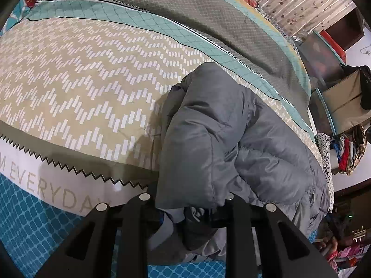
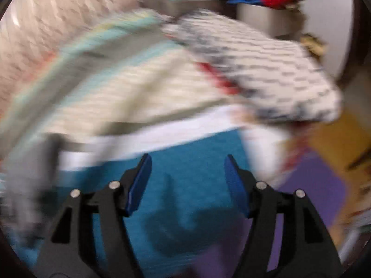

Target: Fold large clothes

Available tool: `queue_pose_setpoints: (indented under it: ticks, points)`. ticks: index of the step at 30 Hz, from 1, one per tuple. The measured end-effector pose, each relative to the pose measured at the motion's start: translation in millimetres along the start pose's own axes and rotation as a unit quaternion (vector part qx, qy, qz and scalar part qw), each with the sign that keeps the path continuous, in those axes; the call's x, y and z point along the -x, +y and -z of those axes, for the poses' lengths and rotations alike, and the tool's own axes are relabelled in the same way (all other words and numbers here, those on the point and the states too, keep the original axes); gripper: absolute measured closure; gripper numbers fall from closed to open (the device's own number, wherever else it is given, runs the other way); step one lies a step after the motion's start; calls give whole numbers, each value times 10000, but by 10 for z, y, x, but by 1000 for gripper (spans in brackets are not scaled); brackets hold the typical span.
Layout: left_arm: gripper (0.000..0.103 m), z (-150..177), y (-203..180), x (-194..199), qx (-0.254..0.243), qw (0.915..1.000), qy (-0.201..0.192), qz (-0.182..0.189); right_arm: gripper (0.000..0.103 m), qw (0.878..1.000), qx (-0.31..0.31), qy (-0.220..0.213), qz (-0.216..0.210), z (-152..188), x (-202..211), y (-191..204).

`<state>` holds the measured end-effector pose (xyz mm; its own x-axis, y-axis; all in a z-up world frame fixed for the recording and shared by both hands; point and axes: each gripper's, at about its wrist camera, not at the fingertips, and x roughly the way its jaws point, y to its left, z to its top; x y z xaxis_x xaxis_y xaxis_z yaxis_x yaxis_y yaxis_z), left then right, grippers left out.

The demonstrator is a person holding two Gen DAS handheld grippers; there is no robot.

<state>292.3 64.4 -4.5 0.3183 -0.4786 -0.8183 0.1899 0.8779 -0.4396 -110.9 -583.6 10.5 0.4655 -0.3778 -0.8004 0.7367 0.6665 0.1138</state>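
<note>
Between the fingers of the left claw (image 1: 187, 210) a bunched fold of the grey quilted jacket (image 1: 231, 139) is pinched; the pads themselves are buried under the cloth, so the grip is judged from the fabric gathered there. From that pinch the jacket runs away from the claw in a puffy heap, up and to the right, lying on the bed (image 1: 81, 81) with its chevron-patterned cover; the bare cover stretches off to the claw's left.

In front of the right claw (image 2: 187, 183) nothing is held: its blue pads (image 2: 139, 183) stand spread apart with only the teal sheet (image 2: 185, 162) showing between them. That view is heavily smeared, and the jacket appears there, if at all, only as a grey blur at the far left of the claw, well apart from its fingers; I cannot say which part of the garment that is.

To do this step well, the left claw should probably keep its pinch firm and low so the slippery padded cloth does not slide out, while the right claw finds a matching edge or corner of the jacket. Lifting both ends evenly would keep the fold flat rather than bunched.
</note>
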Motion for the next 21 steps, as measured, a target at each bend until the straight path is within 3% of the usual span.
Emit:
queue_pose_setpoints:
  ticks: [3,4,5,6,8,9,10,11,12,13,14,15,16,17,18,19,20,21]
  points:
    - [51,13,-84,-2,-18,10000,1,-71,44,9978,219,599,205,91,-310,-122]
    - [51,23,-98,8,-11,10000,0,-81,56,9976,302,580,210,112,-318,-113]
    - [51,32,-94,17,5,10000,9,-91,84,9976,426,498,241,120,-272,-68]
    - [51,35,-94,27,23,10000,15,-95,96,9963,602,429,438,118,-210,-14]
    - [51,43,-85,47,21,10000,1,-94,103,9931,843,305,758,88,-147,14]
    - [51,59,-77,51,6,10000,-6,-99,103,9897,944,296,1031,59,-176,-11]
    - [51,66,-83,54,-17,9999,-13,-119,103,9714,1131,211,2077,20,-266,-129]
    - [51,77,-95,57,-61,9999,-23,-148,103,9555,1096,164,2735,-47,-337,-301]
    - [51,90,-104,60,-88,9998,-27,-173,103,9586,839,254,2709,-108,-354,-396]
    - [51,103,-112,66,-102,9998,-23,-183,103,9686,313,421,2432,-195,-319,-503]
    - [51,115,-113,84,-123,9998,-28,-157,100,9698,221,289,2413,-236,-228,-456]
    - [51,126,-108,105,-140,9998,-40,-112,90,9676,312,-89,2504,-269,-60,-325]
    - [51,132,-102,114,-133,9999,-45,-76,48,9652,400,-360,2561,-276,64,-220]
    - [50,135,-68,129,-100,9999,-22,19,22,9674,447,-757,2373,-265,262,-68]
    - [49,141,-34,134,-75,9999,-16,73,22,9731,419,-1046,2008,-222,428,37]
    - [49,138,-1,152,-56,9998,-23,177,22,9848,327,-1229,1185,-195,614,205]
    - [47,136,10,157,-51,9997,-27,226,21,9934,270,-1102,181,-180,703,387]
    - [44,129,24,161,-50,9996,-17,269,20,9932,262,-865,-731,-177,717,571]
